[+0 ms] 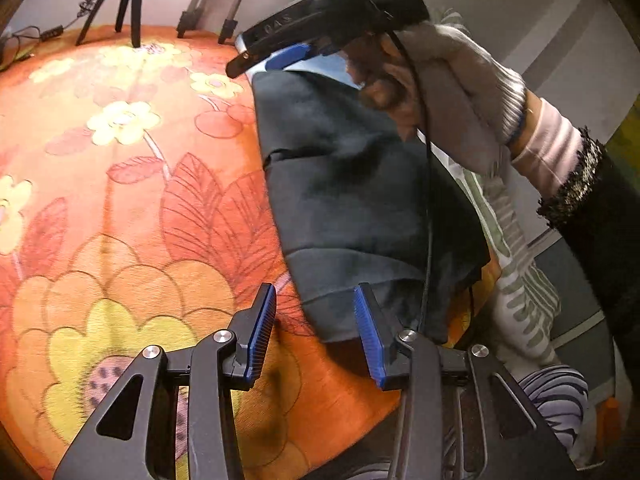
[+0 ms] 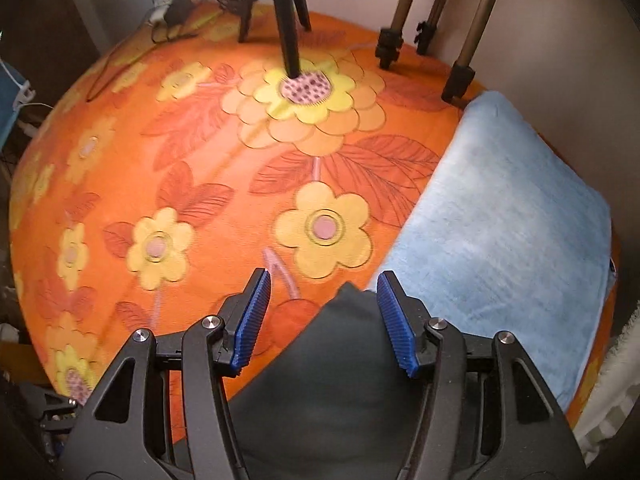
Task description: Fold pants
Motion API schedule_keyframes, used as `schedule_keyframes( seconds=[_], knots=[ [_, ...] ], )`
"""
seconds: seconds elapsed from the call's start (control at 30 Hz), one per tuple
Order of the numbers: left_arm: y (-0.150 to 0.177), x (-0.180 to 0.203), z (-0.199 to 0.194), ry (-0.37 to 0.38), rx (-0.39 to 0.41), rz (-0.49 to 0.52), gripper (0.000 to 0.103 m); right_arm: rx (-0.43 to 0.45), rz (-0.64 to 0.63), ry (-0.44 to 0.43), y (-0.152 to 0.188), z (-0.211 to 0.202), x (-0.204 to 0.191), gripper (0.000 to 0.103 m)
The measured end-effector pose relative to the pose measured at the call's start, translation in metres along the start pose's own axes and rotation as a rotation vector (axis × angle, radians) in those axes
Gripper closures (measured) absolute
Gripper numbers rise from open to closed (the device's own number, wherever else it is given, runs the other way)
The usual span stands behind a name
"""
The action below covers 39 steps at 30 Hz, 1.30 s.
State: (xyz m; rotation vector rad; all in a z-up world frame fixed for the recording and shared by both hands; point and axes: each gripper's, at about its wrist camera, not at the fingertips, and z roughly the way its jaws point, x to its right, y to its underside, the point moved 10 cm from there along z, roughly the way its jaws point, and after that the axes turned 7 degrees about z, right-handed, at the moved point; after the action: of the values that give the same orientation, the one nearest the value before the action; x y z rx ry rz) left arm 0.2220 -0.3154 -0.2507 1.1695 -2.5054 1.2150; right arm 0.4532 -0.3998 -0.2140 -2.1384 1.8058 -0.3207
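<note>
The dark pants (image 1: 360, 200) are laid as a folded bundle on the orange floral bedspread (image 1: 132, 208), beside a light blue pillow (image 2: 508, 216). In the left wrist view their long axis is seen running from the near edge by the left gripper (image 1: 316, 332) away toward the right gripper (image 1: 280, 56), which is carried by a gloved hand (image 1: 460, 92) at the far end. Both sets of fingers are held partly open, with nothing clamped. A corner of the cloth rises between the fingers (image 2: 396, 324) of the right gripper (image 2: 324, 320), untouched by the pads. The left gripper is judged nearer the near hem, which lies just ahead and to its right.
</note>
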Motion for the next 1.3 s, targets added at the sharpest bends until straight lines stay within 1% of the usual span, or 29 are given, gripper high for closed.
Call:
schedule_keyframes(
  seconds=[0.1, 0.2, 0.23, 0.27, 0.3, 0.33, 0.37, 0.43, 0.57, 0.67, 0.73, 0.77, 0.87, 0.9, 0.93, 1.0, 1.13, 1.17, 1.2, 1.23, 1.27, 1.3],
  knots=[
    [-0.001, 0.002, 0.005, 0.012, 0.003, 0.001, 0.064, -0.016, 0.023, 0.008, -0.002, 0.007, 0.010, 0.045],
    [-0.003, 0.002, 0.007, 0.024, 0.010, -0.003, 0.065, -0.031, 0.013, 0.016, 0.000, 0.012, 0.014, 0.045],
    [-0.004, 0.001, 0.007, 0.021, 0.017, 0.001, 0.073, -0.031, 0.007, 0.018, 0.000, 0.013, 0.013, 0.045],
    [-0.003, 0.001, 0.007, 0.017, 0.020, 0.007, 0.087, -0.032, -0.004, 0.020, 0.001, 0.013, 0.011, 0.046],
    [-0.003, 0.000, 0.007, 0.011, 0.023, 0.011, 0.090, -0.027, -0.014, 0.022, 0.002, 0.011, 0.010, 0.059],
    [-0.004, 0.000, 0.008, 0.009, 0.026, 0.014, 0.094, -0.024, -0.019, 0.020, 0.002, 0.011, 0.008, 0.078],
    [-0.005, 0.001, 0.008, 0.008, 0.027, 0.021, 0.097, -0.022, -0.020, 0.027, 0.003, 0.009, 0.007, 0.086],
    [-0.005, 0.007, 0.007, 0.002, 0.036, 0.047, 0.099, -0.013, -0.006, 0.024, 0.003, 0.007, 0.008, 0.091],
    [-0.007, 0.021, 0.002, -0.022, 0.058, 0.108, 0.100, 0.023, 0.005, 0.047, 0.002, 0.002, 0.010, 0.095],
    [-0.006, 0.029, -0.001, -0.033, 0.065, 0.139, 0.100, 0.033, 0.059, 0.068, 0.001, 0.004, 0.017, 0.096],
    [-0.003, 0.029, 0.000, -0.048, 0.060, 0.155, 0.100, 0.041, 0.059, 0.076, 0.001, 0.007, 0.017, 0.096],
    [-0.001, 0.027, 0.001, -0.052, 0.053, 0.146, 0.100, 0.040, 0.042, 0.083, 0.001, 0.009, 0.015, 0.096],
    [0.005, 0.020, 0.001, -0.030, 0.013, 0.119, 0.100, 0.023, 0.046, 0.094, 0.002, 0.011, 0.015, 0.094],
    [0.005, 0.020, -0.001, -0.025, 0.008, 0.119, 0.100, 0.039, 0.075, 0.084, -0.001, 0.005, 0.020, 0.088],
    [0.007, 0.019, -0.004, -0.030, 0.000, 0.126, 0.096, 0.052, 0.094, 0.078, -0.003, 0.000, 0.023, 0.075],
    [0.008, 0.020, -0.013, -0.040, -0.006, 0.151, 0.094, 0.107, 0.143, 0.092, -0.007, -0.021, 0.037, 0.062],
    [0.006, 0.017, -0.030, -0.066, -0.003, 0.173, 0.094, 0.205, 0.247, 0.056, 0.000, -0.068, 0.063, 0.061],
    [0.002, 0.015, -0.034, -0.073, 0.002, 0.176, 0.089, 0.232, 0.278, 0.042, 0.005, -0.082, 0.072, 0.060],
    [-0.003, 0.013, -0.038, -0.084, 0.010, 0.177, 0.083, 0.250, 0.302, 0.036, 0.011, -0.092, 0.080, 0.055],
    [-0.007, 0.011, -0.040, -0.090, 0.019, 0.172, 0.070, 0.266, 0.328, 0.037, 0.019, -0.103, 0.088, 0.050],
    [-0.014, 0.009, -0.042, -0.088, 0.030, 0.159, 0.063, 0.285, 0.355, 0.034, 0.033, -0.118, 0.098, 0.048],
    [-0.018, 0.007, -0.043, -0.084, 0.034, 0.150, 0.063, 0.295, 0.368, 0.028, 0.043, -0.127, 0.103, 0.045]
  ],
)
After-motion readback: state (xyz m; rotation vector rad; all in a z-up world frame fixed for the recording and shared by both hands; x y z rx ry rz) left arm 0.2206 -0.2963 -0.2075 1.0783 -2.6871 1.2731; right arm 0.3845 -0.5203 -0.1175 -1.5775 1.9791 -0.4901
